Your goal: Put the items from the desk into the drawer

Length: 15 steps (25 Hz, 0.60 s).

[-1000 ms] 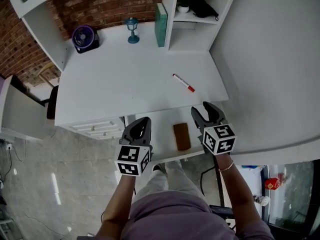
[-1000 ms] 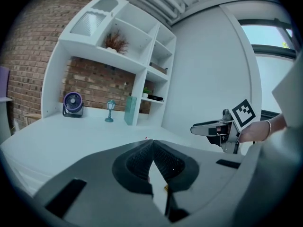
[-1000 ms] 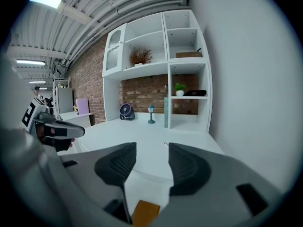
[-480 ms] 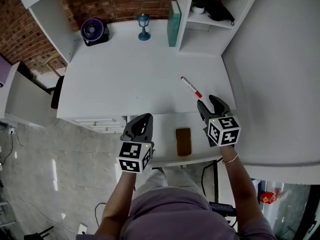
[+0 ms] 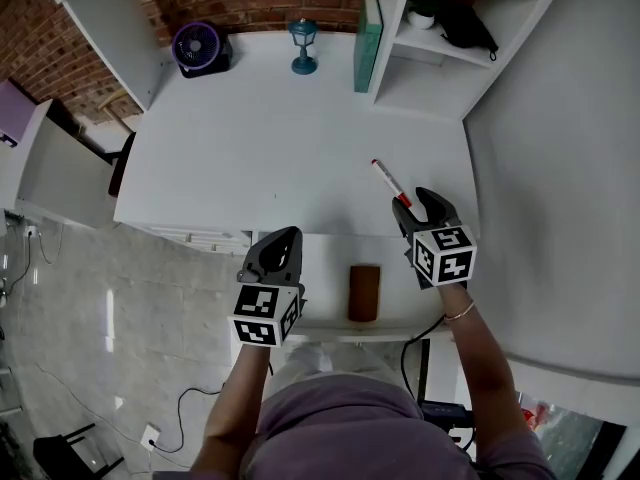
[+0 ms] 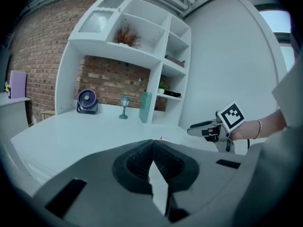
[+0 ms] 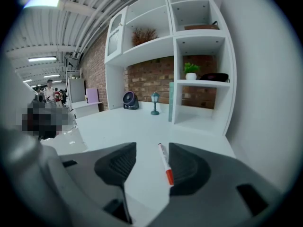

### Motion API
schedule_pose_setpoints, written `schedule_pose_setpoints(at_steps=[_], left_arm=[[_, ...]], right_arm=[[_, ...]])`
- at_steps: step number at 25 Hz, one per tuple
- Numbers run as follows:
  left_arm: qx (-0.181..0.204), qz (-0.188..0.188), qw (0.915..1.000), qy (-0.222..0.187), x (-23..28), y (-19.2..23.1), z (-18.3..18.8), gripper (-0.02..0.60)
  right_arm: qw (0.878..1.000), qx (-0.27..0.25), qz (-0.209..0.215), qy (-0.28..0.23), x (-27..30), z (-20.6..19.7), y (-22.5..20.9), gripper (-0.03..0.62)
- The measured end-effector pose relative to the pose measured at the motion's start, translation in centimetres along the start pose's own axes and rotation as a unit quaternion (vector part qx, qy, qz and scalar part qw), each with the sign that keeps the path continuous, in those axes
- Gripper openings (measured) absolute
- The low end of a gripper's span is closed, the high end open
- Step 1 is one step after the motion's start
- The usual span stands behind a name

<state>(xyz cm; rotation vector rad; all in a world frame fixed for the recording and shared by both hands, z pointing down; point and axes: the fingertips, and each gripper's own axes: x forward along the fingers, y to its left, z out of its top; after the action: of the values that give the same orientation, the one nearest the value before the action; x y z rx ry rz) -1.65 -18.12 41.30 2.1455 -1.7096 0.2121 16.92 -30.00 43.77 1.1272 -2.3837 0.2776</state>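
A white marker with a red cap (image 5: 387, 181) lies on the white desk (image 5: 260, 158) near its front right. My right gripper (image 5: 417, 207) is open just behind the marker's red end; in the right gripper view the marker (image 7: 165, 163) lies between the spread jaws of that gripper (image 7: 150, 168). An open drawer (image 5: 322, 268) sticks out under the desk's front edge, with a brown flat item (image 5: 363, 292) lying in it. My left gripper (image 5: 281, 250) is shut and empty at the drawer's left side, its fingers (image 6: 142, 161) pressed together.
At the back of the desk stand a purple fan (image 5: 200, 46), a small blue lamp (image 5: 303, 46) and a teal book (image 5: 367, 30). A white shelf unit (image 5: 455, 58) with a black item rises at the back right. Small drawers (image 5: 195, 236) sit under the desk's left.
My right gripper has moved forward over the desk's edge until its open jaws reach the marker's red end. The left gripper has stayed by the drawer.
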Motion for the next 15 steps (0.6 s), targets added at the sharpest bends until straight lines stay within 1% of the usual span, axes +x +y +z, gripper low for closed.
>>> schedule_pose_setpoints(at_steps=[10, 15], left_arm=[[-0.014, 0.041, 0.9991, 0.002, 1.3, 0.6, -0.2, -0.002], [-0.020, 0.054, 0.9983, 0.006, 1.9, 0.8, -0.3, -0.002]], right_arm=[[0.999, -0.018, 0.026, 0.032, 4.3, -1.2, -1.7, 0.209], [0.998, -0.025, 0.039, 0.051, 6.1, -2.2, -2.3, 0.204]])
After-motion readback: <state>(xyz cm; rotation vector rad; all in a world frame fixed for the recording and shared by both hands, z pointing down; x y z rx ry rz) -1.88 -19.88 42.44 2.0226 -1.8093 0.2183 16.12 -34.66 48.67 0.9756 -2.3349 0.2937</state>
